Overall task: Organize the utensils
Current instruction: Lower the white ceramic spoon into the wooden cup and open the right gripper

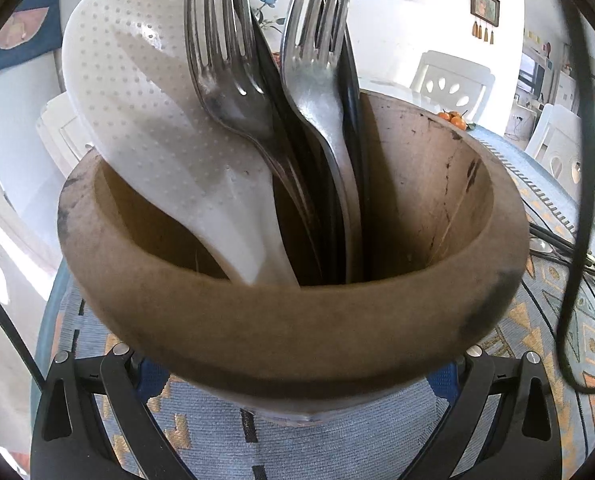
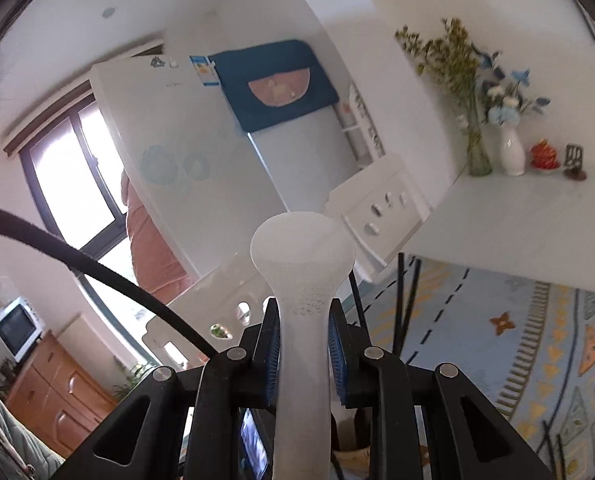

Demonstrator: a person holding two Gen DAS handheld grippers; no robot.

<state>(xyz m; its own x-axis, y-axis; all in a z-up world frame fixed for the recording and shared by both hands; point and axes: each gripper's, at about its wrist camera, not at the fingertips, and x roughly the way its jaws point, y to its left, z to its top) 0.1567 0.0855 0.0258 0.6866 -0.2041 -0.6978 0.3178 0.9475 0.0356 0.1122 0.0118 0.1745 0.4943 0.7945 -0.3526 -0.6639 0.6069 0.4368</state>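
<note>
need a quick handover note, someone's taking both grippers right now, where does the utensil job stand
Left gripper: clamped around the wooden holder, steadying it on the patterned tablecloth.
Right gripper: shut on a white plastic spoon, handle between the pads, raised off the table.
Done: a white rice paddle, two forks and dark utensils already stand in the holder.
Left: drop the held spoon into the holder, then collect the chopsticks lying on the cloth beside it.

No legible text anywhere. Fridge, upper left of the right wrist view, carries a blue-white sticker and a small logo, both too blurred to read.
</note>
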